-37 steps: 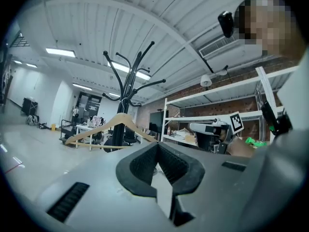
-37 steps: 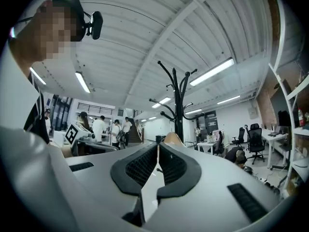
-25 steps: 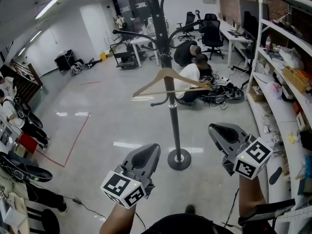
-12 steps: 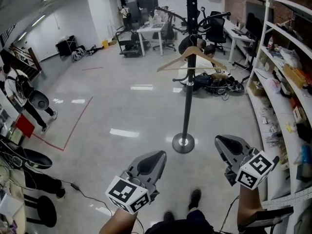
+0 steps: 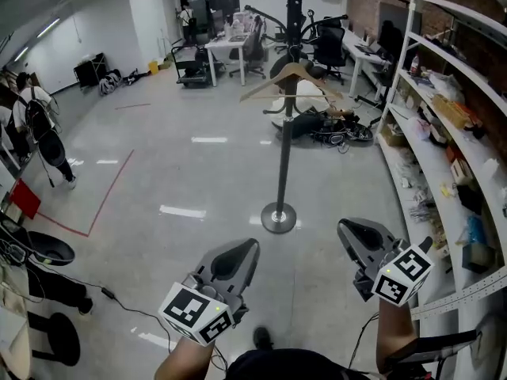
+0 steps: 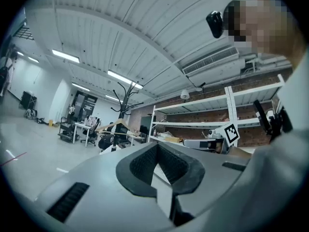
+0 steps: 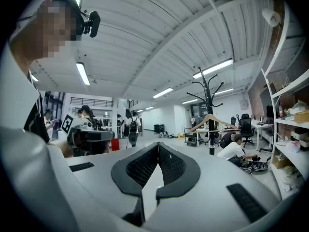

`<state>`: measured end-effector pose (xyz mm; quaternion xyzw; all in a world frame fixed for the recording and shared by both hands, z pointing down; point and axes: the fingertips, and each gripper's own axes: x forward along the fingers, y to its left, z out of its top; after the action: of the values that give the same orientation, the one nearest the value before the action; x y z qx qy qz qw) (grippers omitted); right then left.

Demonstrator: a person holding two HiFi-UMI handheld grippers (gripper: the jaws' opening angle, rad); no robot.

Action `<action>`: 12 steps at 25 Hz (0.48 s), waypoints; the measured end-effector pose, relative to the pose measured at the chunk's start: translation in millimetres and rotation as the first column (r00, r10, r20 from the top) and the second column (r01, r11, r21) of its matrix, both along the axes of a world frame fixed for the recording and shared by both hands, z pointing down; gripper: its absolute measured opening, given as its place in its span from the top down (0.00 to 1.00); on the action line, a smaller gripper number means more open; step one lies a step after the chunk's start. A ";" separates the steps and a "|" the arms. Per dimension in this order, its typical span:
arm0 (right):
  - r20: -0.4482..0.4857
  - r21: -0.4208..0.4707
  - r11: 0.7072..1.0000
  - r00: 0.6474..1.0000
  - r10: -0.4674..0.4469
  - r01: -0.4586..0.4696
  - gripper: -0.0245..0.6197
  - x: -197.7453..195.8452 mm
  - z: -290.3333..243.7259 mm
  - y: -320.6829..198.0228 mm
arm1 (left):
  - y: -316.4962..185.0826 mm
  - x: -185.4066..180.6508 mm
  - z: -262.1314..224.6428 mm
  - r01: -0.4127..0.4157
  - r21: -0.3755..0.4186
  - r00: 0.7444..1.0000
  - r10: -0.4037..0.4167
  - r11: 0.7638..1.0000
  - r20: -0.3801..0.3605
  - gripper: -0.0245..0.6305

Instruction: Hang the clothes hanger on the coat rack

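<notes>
Hanging step looks done. The pale wooden clothes hanger, triangular with a crossbar, hangs partway up the black metal coat rack, well apart from me. My left gripper and right gripper are both low, with ribbed dark pads pressed together on nothing. The rack has a slim pole, curved arms and a round base. Next I'd judge only a check is needed, no grasp.

The pale wooden clothes hanger hung level against the pole of the tall black coat rack, below its curved top arms; the rack stood upright on the floor.
</notes>
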<state>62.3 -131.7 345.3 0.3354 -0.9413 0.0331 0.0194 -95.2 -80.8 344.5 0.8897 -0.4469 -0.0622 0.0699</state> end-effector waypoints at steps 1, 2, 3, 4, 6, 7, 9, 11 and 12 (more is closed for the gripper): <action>0.000 0.001 1.000 1.000 -0.010 0.010 0.95 3.4 1.1 11.9 | 10.6 5.2 -1.7 0.004 0.005 1.000 -0.004 1.000 0.004 0.96; 0.000 0.001 1.000 1.000 -0.018 0.018 0.95 7.9 2.2 24.7 | 21.9 11.2 -2.3 0.008 0.006 1.000 -0.008 1.000 0.007 0.96; 0.001 0.003 1.000 1.000 -0.022 0.022 0.95 14.0 2.4 37.4 | 33.5 18.4 -2.4 0.011 0.005 1.000 -0.011 1.000 0.008 0.96; 0.001 0.007 1.000 1.000 -0.024 0.024 0.95 21.7 1.7 49.7 | 45.7 26.9 -2.1 0.011 0.002 1.000 -0.011 1.000 0.008 0.96; 0.000 0.012 1.000 1.000 -0.026 0.026 0.95 39.9 2.0 73.3 | 70.3 46.6 0.0 0.010 -0.005 1.000 -0.010 1.000 0.013 0.96; -0.001 0.010 1.000 1.000 -0.027 0.027 0.95 49.2 4.7 83.8 | 81.4 55.8 1.4 0.011 -0.010 1.000 -0.011 1.000 0.019 0.96; -0.002 -0.003 1.000 1.000 -0.029 0.029 0.95 66.9 12.3 102.2 | 101.7 71.9 4.8 0.014 -0.024 1.000 -0.013 1.000 0.028 0.96; 0.006 -0.018 0.999 1.000 -0.028 0.028 0.95 84.0 18.3 120.9 | 122.2 86.1 9.1 0.016 -0.040 0.999 -0.015 0.999 0.033 0.96; 0.010 -0.021 0.999 1.000 -0.026 0.027 0.95 91.0 19.3 129.7 | 132.1 91.5 11.0 0.021 -0.048 0.999 -0.019 0.999 0.035 0.96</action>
<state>153.3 -2.1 364.6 0.3226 -0.9453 0.0445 0.0188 -3.7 51.3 355.4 0.8842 -0.4582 -0.0368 0.0832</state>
